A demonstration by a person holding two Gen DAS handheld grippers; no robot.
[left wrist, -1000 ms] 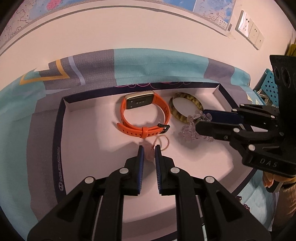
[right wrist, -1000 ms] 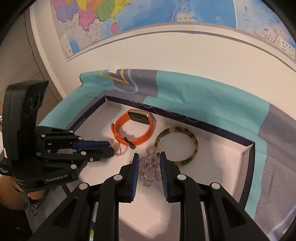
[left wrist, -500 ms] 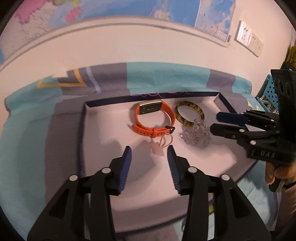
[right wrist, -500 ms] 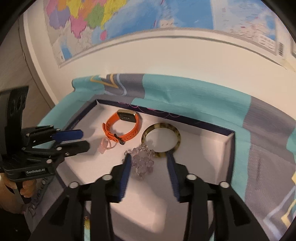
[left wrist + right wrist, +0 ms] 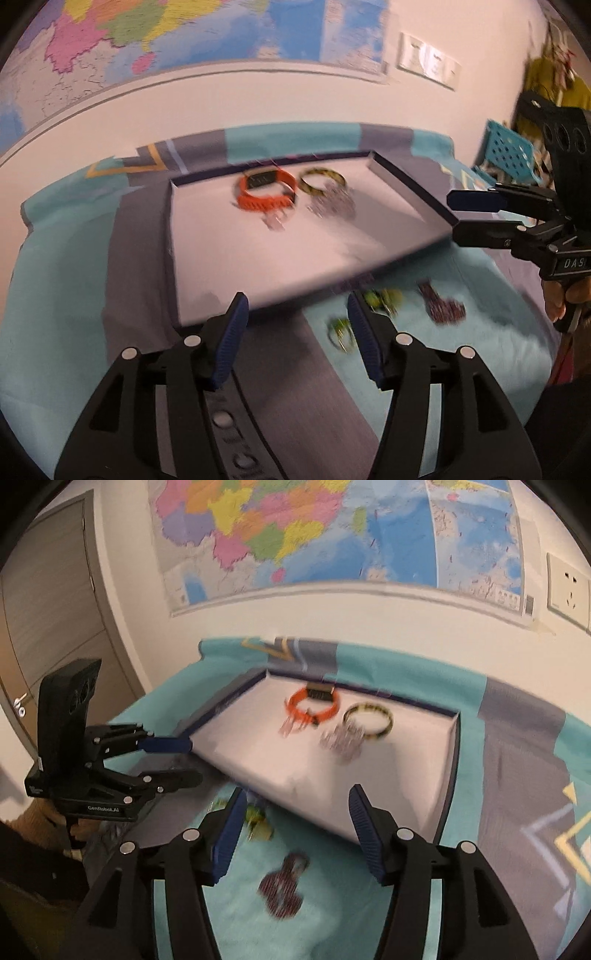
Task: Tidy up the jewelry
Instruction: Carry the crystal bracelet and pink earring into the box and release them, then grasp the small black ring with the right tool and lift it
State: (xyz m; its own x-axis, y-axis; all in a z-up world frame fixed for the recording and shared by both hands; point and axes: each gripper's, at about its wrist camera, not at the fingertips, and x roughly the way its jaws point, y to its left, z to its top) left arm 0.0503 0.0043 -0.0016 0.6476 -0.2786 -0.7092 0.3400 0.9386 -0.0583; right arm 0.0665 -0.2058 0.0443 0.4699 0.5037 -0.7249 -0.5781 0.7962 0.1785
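Note:
A white tray (image 5: 221,266) with a dark rim lies on the patterned cloth. In it are an orange watch band (image 5: 266,190), a tortoiseshell bangle (image 5: 322,180), a clear bead bracelet (image 5: 332,206) and a small pink piece (image 5: 275,221). In front of the tray on the cloth lie green-yellow pieces (image 5: 380,299) (image 5: 256,818) and a dark red beaded piece (image 5: 443,306) (image 5: 282,884). My left gripper (image 5: 297,332) is open and empty, back from the tray's near edge. My right gripper (image 5: 295,823) is open and empty above the loose pieces.
The cloth (image 5: 74,295) is teal and grey and covers the table up to a white wall with a map (image 5: 332,535). A blue crate (image 5: 509,155) stands at the right. A door (image 5: 55,609) is at the left.
Both grippers opened, let go of the pink piece and the clear bead bracelet in the tray, and pulled back and up. The loose pieces in front of the tray came into view.

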